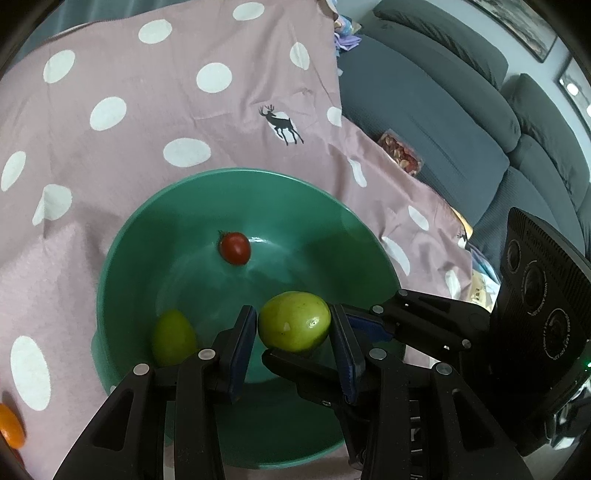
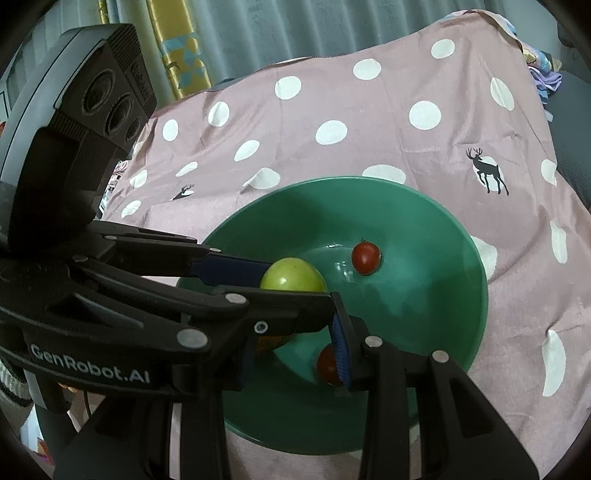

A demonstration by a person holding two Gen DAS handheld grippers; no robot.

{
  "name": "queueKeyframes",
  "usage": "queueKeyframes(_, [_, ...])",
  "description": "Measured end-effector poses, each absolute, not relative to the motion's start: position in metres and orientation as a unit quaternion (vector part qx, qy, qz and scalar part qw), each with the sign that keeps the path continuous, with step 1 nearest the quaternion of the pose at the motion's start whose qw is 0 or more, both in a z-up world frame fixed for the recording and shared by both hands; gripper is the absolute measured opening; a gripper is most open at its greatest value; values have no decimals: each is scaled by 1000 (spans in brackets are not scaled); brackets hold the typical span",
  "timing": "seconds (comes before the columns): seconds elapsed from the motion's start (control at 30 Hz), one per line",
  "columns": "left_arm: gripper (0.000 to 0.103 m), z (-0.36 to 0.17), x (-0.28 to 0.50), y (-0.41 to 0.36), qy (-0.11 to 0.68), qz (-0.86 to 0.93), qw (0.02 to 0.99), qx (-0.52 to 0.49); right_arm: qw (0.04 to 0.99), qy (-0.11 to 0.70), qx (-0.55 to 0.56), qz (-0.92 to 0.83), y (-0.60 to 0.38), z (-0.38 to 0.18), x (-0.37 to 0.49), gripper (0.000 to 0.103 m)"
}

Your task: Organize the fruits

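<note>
A green bowl [image 1: 236,172] [image 2: 369,181] stands on the pink dotted cloth [image 1: 147,122]. My left gripper [image 1: 293,314] [image 2: 295,284] hangs over it, shut on a green fruit [image 1: 295,325] [image 2: 291,277]. A red cherry tomato [image 1: 235,248] [image 2: 365,257] and a second green fruit [image 1: 173,339] lie in the bowl. My right gripper [image 2: 293,343] reaches in from the right, its fingers [image 1: 417,314] crossing under the left one, pads a little apart and pressing on nothing. A blurred red tomato [image 2: 328,363] shows beside its right pad, and something orange [image 2: 269,341] shows by the left pad.
An orange fruit [image 1: 9,428] lies on the cloth at the bottom left. A grey sofa [image 1: 424,122] with a snack packet [image 1: 400,153] borders the cloth on the right. Curtains [image 2: 258,29] hang behind the far edge.
</note>
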State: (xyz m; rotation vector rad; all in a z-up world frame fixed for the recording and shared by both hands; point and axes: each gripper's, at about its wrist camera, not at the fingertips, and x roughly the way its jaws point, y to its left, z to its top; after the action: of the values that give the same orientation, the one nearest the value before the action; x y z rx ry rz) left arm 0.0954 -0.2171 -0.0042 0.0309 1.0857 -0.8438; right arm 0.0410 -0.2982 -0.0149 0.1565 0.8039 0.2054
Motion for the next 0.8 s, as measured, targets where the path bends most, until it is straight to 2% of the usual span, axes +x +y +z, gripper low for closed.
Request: queueKeyframes(0.8, [40, -9, 101, -218, 510, -387, 768, 17, 896, 432, 52, 92, -298, -15, 53, 36])
